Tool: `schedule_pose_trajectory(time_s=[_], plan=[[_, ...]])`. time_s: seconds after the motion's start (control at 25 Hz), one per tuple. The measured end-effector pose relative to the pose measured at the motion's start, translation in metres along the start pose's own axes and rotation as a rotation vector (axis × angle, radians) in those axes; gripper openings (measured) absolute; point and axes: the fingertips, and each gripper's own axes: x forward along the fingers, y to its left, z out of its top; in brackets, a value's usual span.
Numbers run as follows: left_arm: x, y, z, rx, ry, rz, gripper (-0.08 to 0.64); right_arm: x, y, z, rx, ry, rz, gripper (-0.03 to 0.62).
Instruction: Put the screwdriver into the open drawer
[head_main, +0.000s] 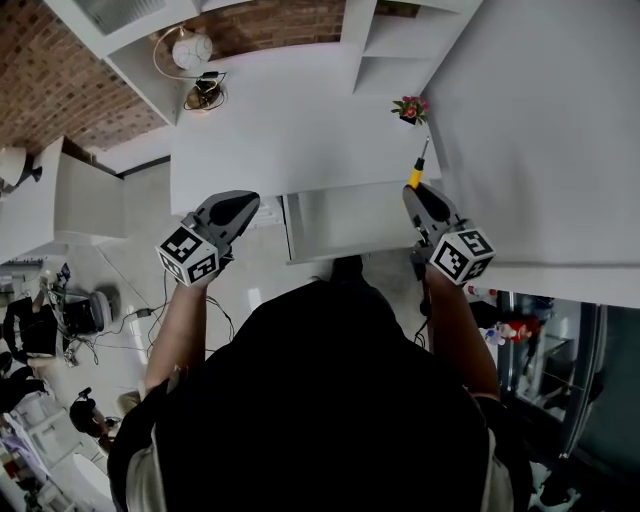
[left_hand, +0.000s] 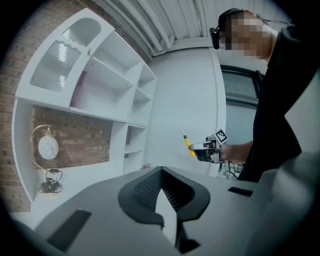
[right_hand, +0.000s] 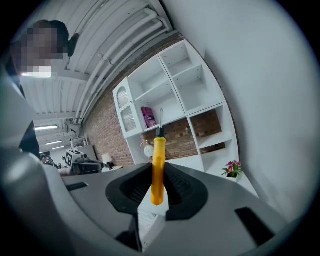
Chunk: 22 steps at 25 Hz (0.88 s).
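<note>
Your right claw (right_hand: 157, 189) was squeezed shut on the screwdriver (right_hand: 158, 167). It held the handle low down, with the tip pointing away from you. Your left claw (left_hand: 160, 172) was closed with nothing in it, off to the left. The screwdriver was up over the front edge of the white desk (head_main: 290, 140), by the right end of the open drawer (head_main: 340, 225), not inside it yet. I think it could tip or slip out, because the handle looked round and smooth. It had a yellow handle, a black neck and a thin metal rod.
</note>
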Motion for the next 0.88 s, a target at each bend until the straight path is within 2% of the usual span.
schedule_pose_trajectory(time_s=[0.44,0.88], plan=[[0.01,0.015,-0.004,-0.015,0.016,0.03,0.015,0.025,-0.021,0.005,-0.006,0.014,0.028,0.078],[0.051,0.039,-0.002,-0.042,0.026,0.059,0.015,0.061,-0.062,0.01,0.004,0.05,0.056,0.078]])
